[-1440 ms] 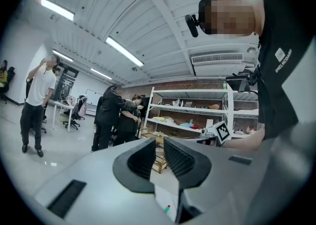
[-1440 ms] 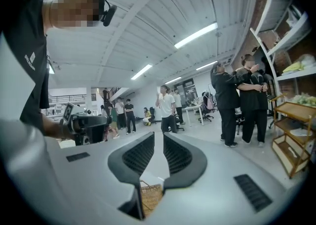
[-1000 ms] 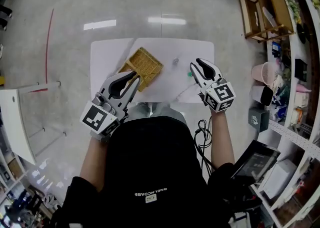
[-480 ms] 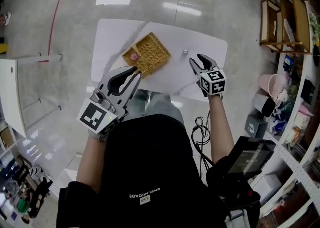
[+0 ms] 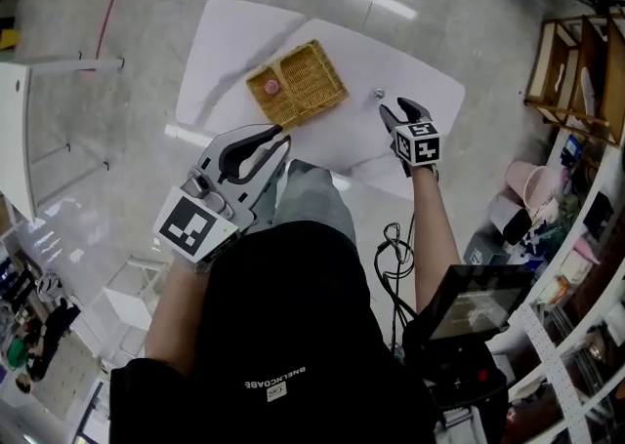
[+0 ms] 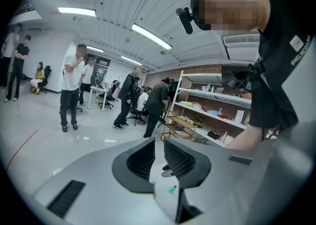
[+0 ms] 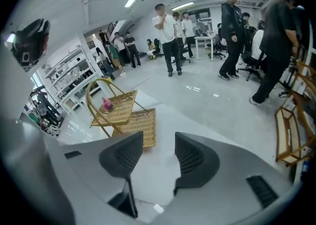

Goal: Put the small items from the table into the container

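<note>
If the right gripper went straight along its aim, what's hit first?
Likely bare tabletop, beside the wicker basket; depth is unclear. The right gripper has its jaws opening, nothing between them.

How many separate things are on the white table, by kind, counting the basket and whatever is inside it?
wicker basket: 1
pink item, lying in the basket: 1
small silver item: 1
small green item: 1
Total: 4
</note>
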Demonstrator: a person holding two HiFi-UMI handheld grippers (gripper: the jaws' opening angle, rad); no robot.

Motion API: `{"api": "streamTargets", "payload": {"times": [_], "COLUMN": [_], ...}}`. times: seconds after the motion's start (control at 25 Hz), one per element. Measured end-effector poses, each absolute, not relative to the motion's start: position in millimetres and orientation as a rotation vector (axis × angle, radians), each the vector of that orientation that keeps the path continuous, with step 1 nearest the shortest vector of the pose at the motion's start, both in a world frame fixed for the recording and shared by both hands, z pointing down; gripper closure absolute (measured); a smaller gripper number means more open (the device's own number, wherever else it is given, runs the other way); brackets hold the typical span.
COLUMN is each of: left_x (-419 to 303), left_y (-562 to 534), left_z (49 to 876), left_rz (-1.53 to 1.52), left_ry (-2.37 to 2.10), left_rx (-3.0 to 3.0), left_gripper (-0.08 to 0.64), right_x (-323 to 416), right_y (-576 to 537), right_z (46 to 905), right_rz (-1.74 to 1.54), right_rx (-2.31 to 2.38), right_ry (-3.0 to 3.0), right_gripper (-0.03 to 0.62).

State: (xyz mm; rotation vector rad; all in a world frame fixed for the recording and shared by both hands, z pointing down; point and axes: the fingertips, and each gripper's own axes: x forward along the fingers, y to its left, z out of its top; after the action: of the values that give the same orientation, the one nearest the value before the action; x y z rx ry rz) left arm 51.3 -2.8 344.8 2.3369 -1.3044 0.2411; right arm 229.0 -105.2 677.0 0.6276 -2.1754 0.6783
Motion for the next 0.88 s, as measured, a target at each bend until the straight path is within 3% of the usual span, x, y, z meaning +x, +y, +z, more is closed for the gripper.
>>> {"api": "streamTargets", "payload": {"times": [0.88], "left_x": [40], "left_y": [-21], "left_z": [414], "left_rz": [0.277], "left_ry": [-1.368], "left_rx": [2.187], "left_gripper": [0.494], "right_x": [227], "right_y": [-122], "right_z": [839], "right_rz": [0.594], "right_rx": [0.402], "right_ry": [-1.877], "right_gripper": [0.357]}}
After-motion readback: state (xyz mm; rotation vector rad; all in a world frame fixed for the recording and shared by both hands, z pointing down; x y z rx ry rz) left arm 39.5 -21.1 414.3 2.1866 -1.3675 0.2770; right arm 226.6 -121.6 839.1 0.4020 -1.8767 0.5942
